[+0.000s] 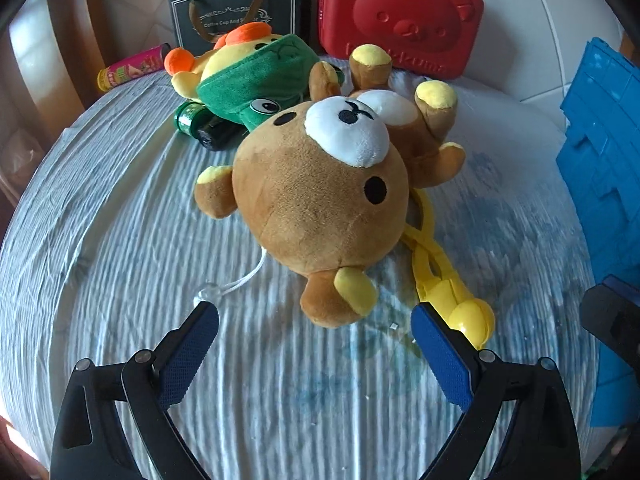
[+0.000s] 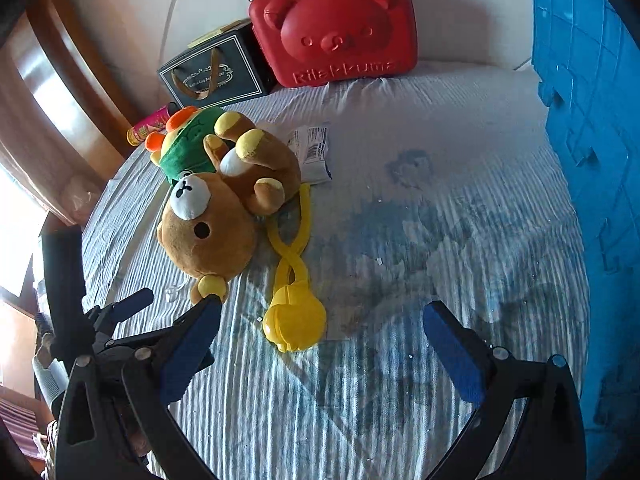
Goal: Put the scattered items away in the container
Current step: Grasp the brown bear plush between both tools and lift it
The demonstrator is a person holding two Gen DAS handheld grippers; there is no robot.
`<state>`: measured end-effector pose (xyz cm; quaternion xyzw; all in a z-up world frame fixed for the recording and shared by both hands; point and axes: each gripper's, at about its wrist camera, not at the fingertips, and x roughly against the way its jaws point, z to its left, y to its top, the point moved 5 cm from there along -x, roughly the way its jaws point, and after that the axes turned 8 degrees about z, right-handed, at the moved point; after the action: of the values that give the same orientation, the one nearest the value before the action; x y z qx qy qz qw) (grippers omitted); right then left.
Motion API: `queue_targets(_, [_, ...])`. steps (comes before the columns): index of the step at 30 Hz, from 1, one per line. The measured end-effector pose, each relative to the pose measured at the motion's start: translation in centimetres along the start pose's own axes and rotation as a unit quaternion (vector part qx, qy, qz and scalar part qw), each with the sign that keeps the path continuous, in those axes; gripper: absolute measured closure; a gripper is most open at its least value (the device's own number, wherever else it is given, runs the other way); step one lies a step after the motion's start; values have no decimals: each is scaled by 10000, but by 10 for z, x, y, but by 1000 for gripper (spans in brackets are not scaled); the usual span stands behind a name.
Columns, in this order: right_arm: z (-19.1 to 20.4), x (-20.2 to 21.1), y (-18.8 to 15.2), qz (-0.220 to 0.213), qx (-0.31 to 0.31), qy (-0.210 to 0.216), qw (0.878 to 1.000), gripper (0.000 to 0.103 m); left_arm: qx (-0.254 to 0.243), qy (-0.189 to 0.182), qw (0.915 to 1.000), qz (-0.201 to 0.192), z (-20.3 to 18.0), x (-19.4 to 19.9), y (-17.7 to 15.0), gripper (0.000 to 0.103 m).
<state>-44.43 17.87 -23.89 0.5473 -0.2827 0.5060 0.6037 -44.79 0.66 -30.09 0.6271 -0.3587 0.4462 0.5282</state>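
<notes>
While the left gripper (image 1: 314, 322) hangs low over the striped bedsheet (image 1: 120, 240), its blue-padded jaws stand wide apart with nothing between them, the brown bear plush (image 1: 320, 208) lying on its back just ahead, one yellow-lined ear nearly between the pad tips. And there's the yellow clamp toy (image 1: 452, 292), its ball end touching the gripper's right pad, its handles tucked under the bear's side. Behind the bear, a yellow plush in a green hood (image 1: 256, 76) sprawls over a green bottle (image 1: 192, 118), and a pink tube (image 1: 132, 66) sits at the bed's far-left edge. Over to the right wrist view: the right gripper (image 2: 322, 322) is spread open too, holding nothing, the yellow toy's ball just ahead, toward its left finger. A printed packet (image 2: 314, 148) lies flat beside the bear's legs. At the back, a red bear-faced case (image 2: 336, 32) stands upright next to a dark gift bag (image 2: 216, 76), both against the wall. The blue container (image 2: 584, 120) rises along the right side, well apart from the toys.
</notes>
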Motion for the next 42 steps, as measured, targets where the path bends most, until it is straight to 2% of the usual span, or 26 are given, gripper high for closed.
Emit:
queue_targets(2, [-2, -7, 4, 30, -58, 4, 10000, 0, -46, 22, 10000, 64, -2, -11, 6, 6])
queue_targets(4, [-1, -14, 9, 66, -73, 2, 10000, 0, -128, 126, 9998, 109, -2, -21, 12, 16])
queue_targets(5, [-1, -17, 11, 92, -75, 15, 9999, 0, -184, 217, 9995, 140, 1, -25, 14, 18])
queue_targets(9, [8, -29, 22, 191, 86, 97, 9997, 0, -280, 426, 9984, 245, 21, -34, 27, 18])
queue_targets(13, [28, -40, 36, 181, 298, 277, 9990, 0, -429, 1066, 9934, 51, 49, -28, 42, 18])
queue_targets(16, [45, -48, 48, 170, 452, 418, 9980, 0, -413, 842, 9956, 11, 64, -19, 50, 18])
queue_targets(20, [59, -55, 68, 89, 463, 494, 9977, 0, -674, 575, 9959, -172, 60, -1, 52, 18])
queue_targets(21, [61, -56, 74, 69, 451, 485, 9978, 6, -712, 515, 9960, -177, 58, 0, 52, 17])
queue_targets(22, [62, -58, 79, 71, 440, 453, 9980, 21, -749, 455, 9960, -182, 55, 2, 52, 16])
queue_targets(24, [61, -65, 88, 107, 419, 360, 9984, 32, -753, 399, 9963, -141, 51, -3, 56, 16])
queue_targets(29, [54, -85, 102, 200, 409, 216, 9987, 33, -662, 126, 9977, -80, 49, -19, 67, 14])
queue_targets(38, [52, -101, 130, -78, 526, 248, 9983, 33, -884, -186, 9959, 53, 30, -36, 77, 8])
queue_targets(40, [54, -108, 133, 30, 561, 397, 9976, 53, -895, -258, 9956, -24, 29, -38, 78, 12])
queue_targets(41, [55, -108, 134, 30, 584, 437, 9973, 53, -894, -267, 9956, -51, 30, -38, 80, 29])
queue_targets(42, [57, -108, 134, 20, 640, 393, 9972, 54, -890, -260, 9957, -72, 30, -38, 81, 30])
